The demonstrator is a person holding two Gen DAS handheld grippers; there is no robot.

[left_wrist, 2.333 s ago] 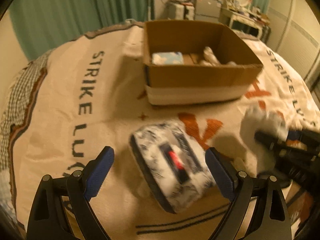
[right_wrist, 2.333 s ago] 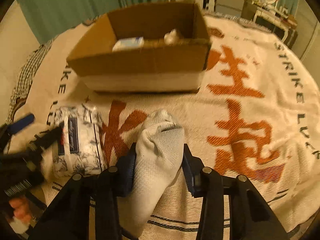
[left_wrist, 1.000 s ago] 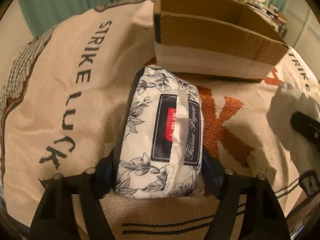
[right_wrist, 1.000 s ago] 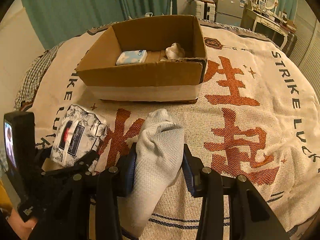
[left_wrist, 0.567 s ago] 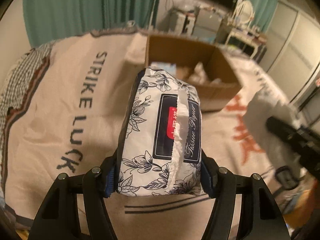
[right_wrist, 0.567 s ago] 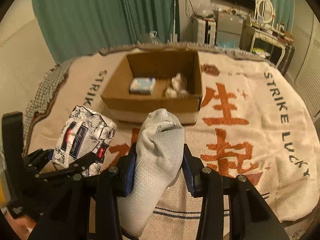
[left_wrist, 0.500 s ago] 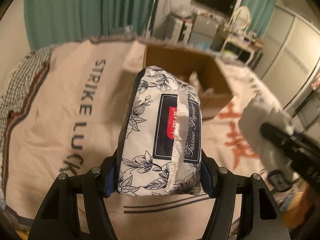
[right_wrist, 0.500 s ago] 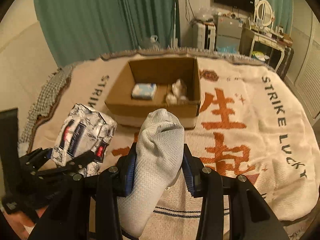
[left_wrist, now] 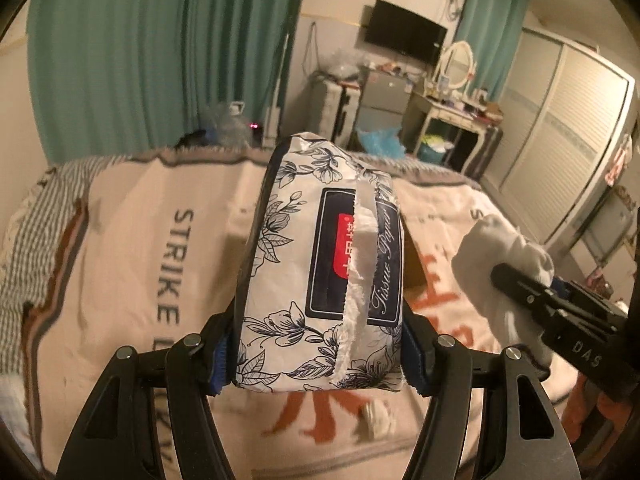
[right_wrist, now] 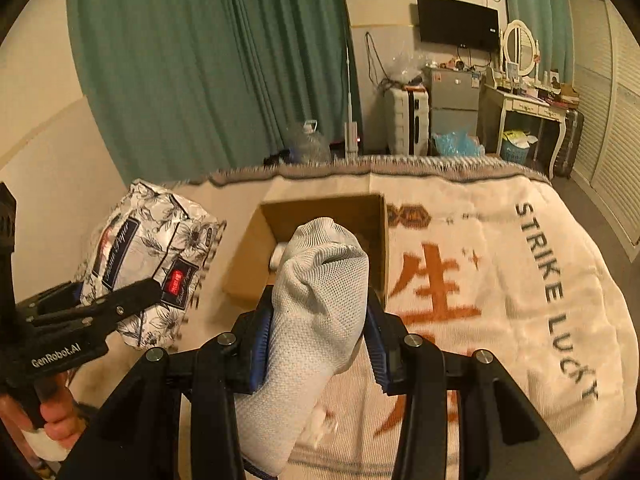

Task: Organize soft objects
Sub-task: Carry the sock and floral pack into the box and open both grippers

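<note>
- The left gripper (left_wrist: 320, 356) pinches a floral tissue pack (left_wrist: 320, 272) between its blue pads, lifted clear of the blanket (left_wrist: 128, 248).
- The right gripper (right_wrist: 318, 344) clamps a white sock (right_wrist: 316, 320), also aloft.
- Beyond the sock, the open cardboard box (right_wrist: 320, 216) sits on the blanket, partly hidden.
- Green curtains (right_wrist: 216, 64) hang behind.

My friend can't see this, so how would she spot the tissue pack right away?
Find the big cream blanket with orange signs and the brown box on it. Left of the box, up in the air, the left gripper holds the tissue pack. It is crinkly, white with dark flowers and a navy label, unlike the plain white sock beside it.
</note>
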